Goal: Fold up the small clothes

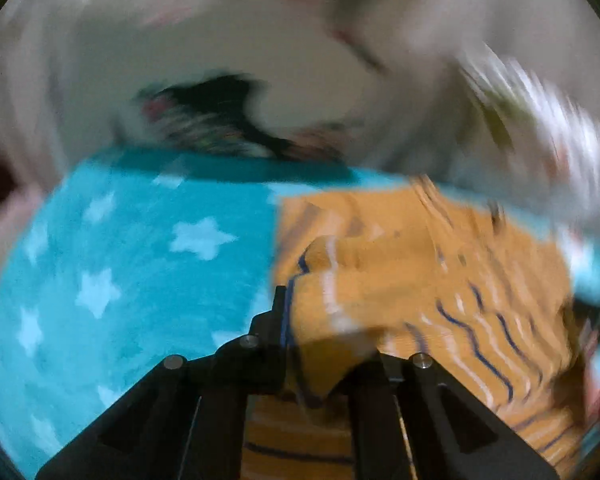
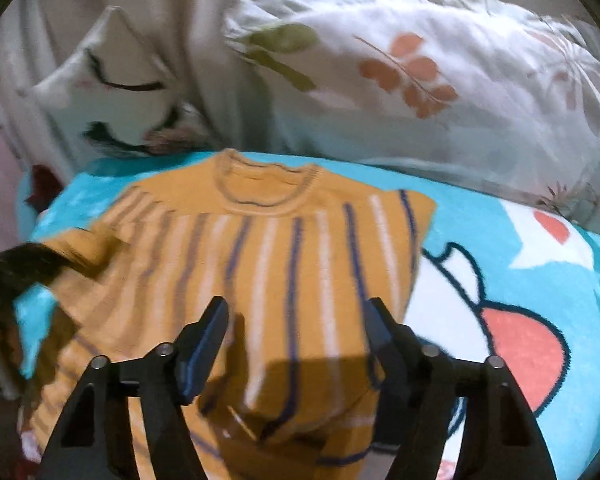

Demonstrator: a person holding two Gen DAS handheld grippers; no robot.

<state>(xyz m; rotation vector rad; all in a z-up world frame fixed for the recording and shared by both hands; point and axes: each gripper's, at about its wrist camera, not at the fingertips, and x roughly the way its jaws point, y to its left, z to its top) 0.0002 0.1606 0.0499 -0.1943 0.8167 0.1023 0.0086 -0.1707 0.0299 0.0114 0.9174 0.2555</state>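
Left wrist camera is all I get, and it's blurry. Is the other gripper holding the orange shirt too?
Observer: No. The right gripper is open, over the shirt.
Operator: Which way is the neck hole?
Observer: The collar points away, toward a pillow with leaves on it.
Operator: Is the blanket only stars?
Observer: No. Right of the shirt, the blanket shows a cartoon face with a red mouth.
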